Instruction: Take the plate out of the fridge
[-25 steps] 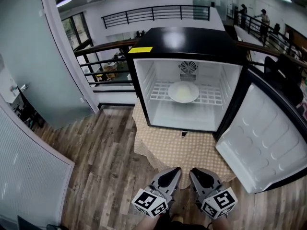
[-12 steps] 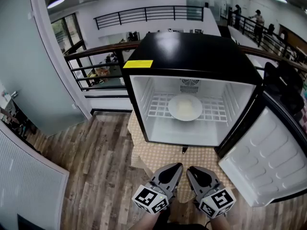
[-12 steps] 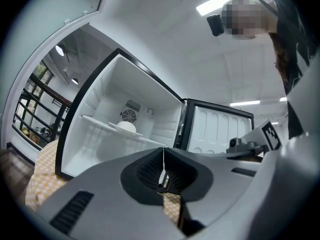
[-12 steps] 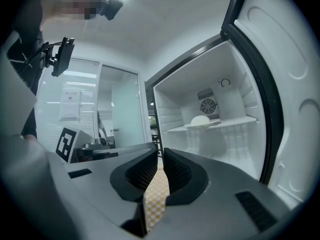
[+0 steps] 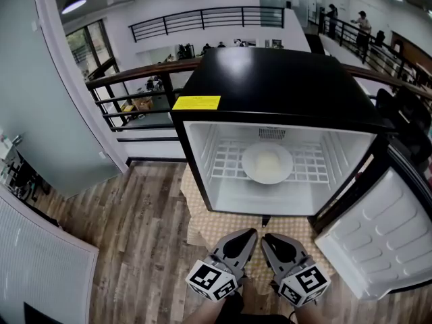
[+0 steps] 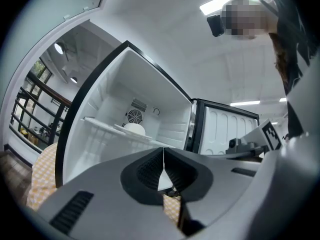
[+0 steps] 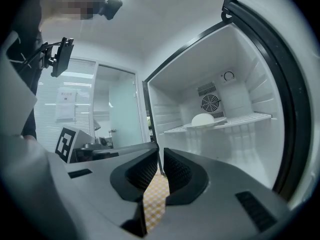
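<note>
A white plate (image 5: 267,163) lies on the white wire shelf (image 5: 228,155) inside the open black mini fridge (image 5: 283,117). It also shows as a pale plate (image 6: 134,129) in the left gripper view and as a plate (image 7: 203,119) in the right gripper view, in front of the round fan grille. My left gripper (image 5: 248,235) and right gripper (image 5: 267,238) hang side by side below the fridge opening, well short of the plate. The left gripper (image 6: 163,151) is shut and empty. The right gripper (image 7: 160,151) shows only a thin slit and holds nothing.
The fridge door (image 5: 378,238) stands swung open to the right. The fridge sits on a yellow checkered cloth (image 5: 223,231) over wood flooring. A black railing (image 5: 135,79) runs behind the fridge, and a glass wall (image 5: 27,100) stands at the left.
The fridge has grown larger and nearer in the head view, with the plate lower in frame. Both grippers keep their place at the bottom and stay shut.
</note>
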`<state>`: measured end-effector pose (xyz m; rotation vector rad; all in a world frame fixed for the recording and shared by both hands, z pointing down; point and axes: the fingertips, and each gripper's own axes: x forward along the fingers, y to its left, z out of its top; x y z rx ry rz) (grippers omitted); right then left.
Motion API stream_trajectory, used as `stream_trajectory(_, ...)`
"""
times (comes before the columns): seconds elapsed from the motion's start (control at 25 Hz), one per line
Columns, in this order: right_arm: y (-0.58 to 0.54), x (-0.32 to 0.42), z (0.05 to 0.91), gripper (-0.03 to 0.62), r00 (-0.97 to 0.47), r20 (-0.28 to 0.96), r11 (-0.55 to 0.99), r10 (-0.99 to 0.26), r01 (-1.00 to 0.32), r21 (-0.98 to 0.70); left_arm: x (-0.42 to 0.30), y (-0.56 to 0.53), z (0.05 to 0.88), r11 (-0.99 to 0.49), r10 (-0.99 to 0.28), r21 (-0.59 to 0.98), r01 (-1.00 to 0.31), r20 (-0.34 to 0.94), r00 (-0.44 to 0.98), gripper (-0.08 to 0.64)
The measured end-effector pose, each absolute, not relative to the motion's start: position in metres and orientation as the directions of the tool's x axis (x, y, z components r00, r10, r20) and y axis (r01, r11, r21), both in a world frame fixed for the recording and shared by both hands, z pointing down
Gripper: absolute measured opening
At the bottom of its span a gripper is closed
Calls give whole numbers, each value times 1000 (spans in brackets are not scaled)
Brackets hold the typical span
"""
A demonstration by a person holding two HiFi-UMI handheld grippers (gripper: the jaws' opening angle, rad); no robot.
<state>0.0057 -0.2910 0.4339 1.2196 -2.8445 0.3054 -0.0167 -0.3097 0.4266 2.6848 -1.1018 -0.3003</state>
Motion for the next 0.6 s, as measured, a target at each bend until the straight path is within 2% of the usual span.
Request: stream_trajectory(0.6, -328, 0, 433, 55, -673, 90, 651, -734, -735, -190, -20, -344, 427, -716, -685, 269, -645, -92, 722, 12)
